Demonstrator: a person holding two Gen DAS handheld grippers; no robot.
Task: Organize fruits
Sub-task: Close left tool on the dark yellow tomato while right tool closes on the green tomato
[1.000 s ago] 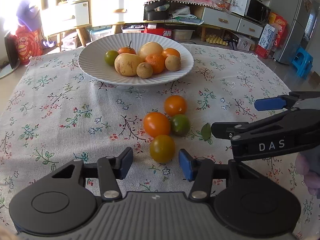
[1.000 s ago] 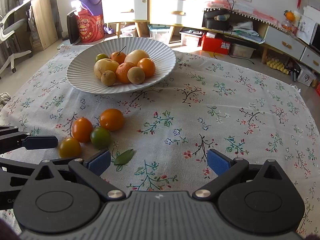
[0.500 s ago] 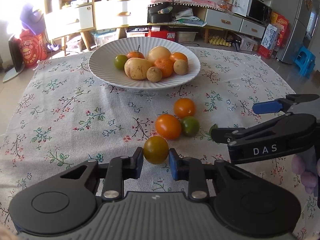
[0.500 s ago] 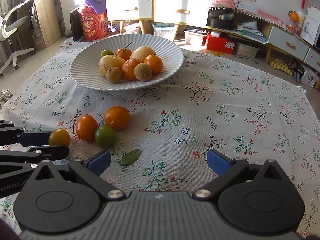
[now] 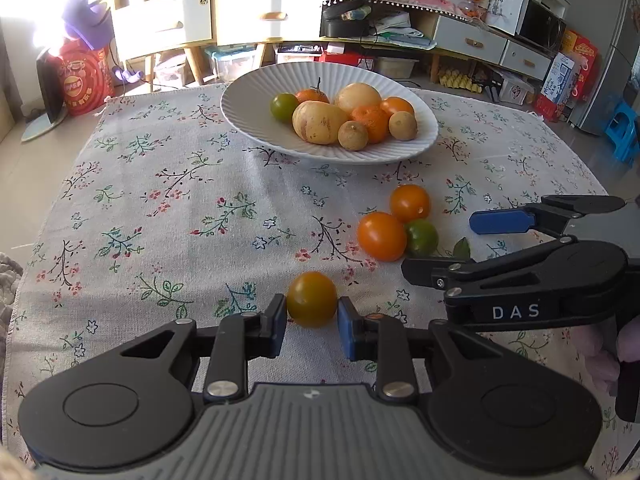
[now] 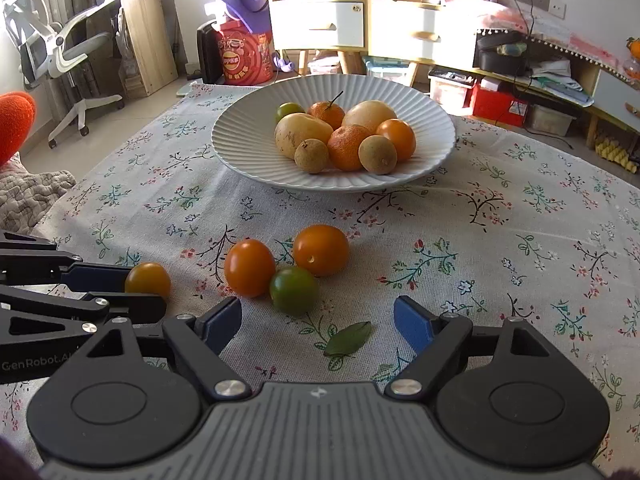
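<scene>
My left gripper (image 5: 312, 316) is shut on a yellow-orange tomato (image 5: 312, 299) and holds it above the floral tablecloth; the same tomato shows in the right wrist view (image 6: 147, 280). Two orange tomatoes (image 5: 381, 236) (image 5: 409, 202) and a green one (image 5: 421, 236) lie together on the cloth. A white ribbed plate (image 5: 248, 100) at the back holds several fruits. My right gripper (image 6: 318, 318) is open and empty, just in front of the green tomato (image 6: 293, 290) and the orange ones (image 6: 249, 267) (image 6: 321, 249).
A green leaf (image 6: 347, 338) lies on the cloth between the right gripper's fingers. The plate (image 6: 432, 112) stands at the table's far middle. Cabinets, shelves and an office chair (image 6: 64, 52) stand beyond the table. A blanket (image 6: 28, 196) lies at the left edge.
My left gripper closed on the yellow-orange tomato, lifted it and carried it left, away from the other three. My right gripper moved forward toward the tomato cluster and stayed open.
</scene>
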